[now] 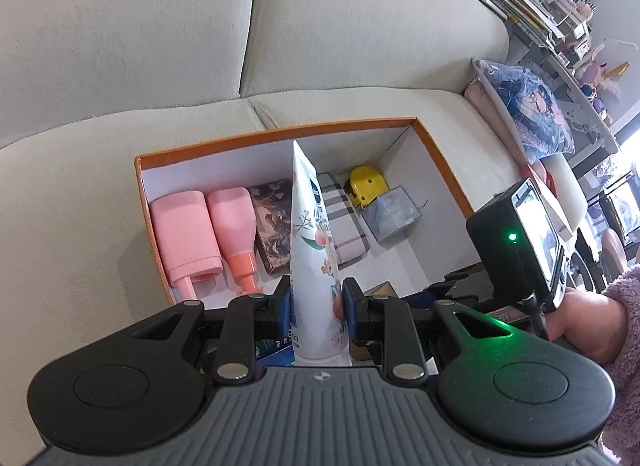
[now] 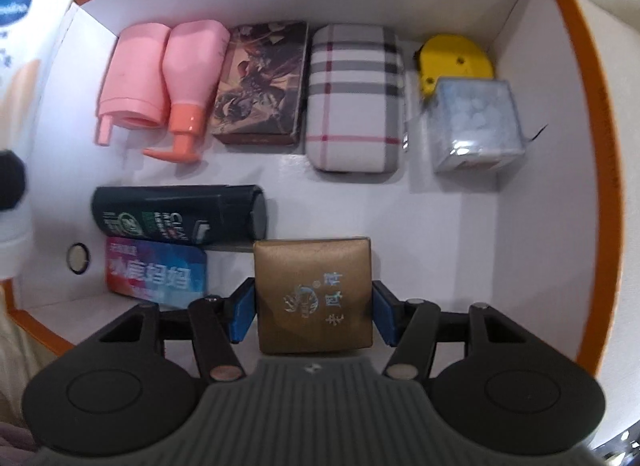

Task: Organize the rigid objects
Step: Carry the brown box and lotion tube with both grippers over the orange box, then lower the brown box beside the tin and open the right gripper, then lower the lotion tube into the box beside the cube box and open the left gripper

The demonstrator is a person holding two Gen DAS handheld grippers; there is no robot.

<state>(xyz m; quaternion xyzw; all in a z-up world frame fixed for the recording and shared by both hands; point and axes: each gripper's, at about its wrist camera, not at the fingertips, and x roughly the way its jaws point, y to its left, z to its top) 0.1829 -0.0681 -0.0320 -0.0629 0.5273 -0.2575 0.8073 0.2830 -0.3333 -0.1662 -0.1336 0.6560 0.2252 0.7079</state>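
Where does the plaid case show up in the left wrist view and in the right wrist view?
Left wrist view: plaid case lies in the orange-rimmed box, just right of the held white tube.
Right wrist view: plaid case sits top centre, in the back row.
Shared landmark: the yellow object on its right.

Box on sofa, bottles inside along back wall

Home living room: beige sofa, printed cushion, cluttered bookshelf behind.
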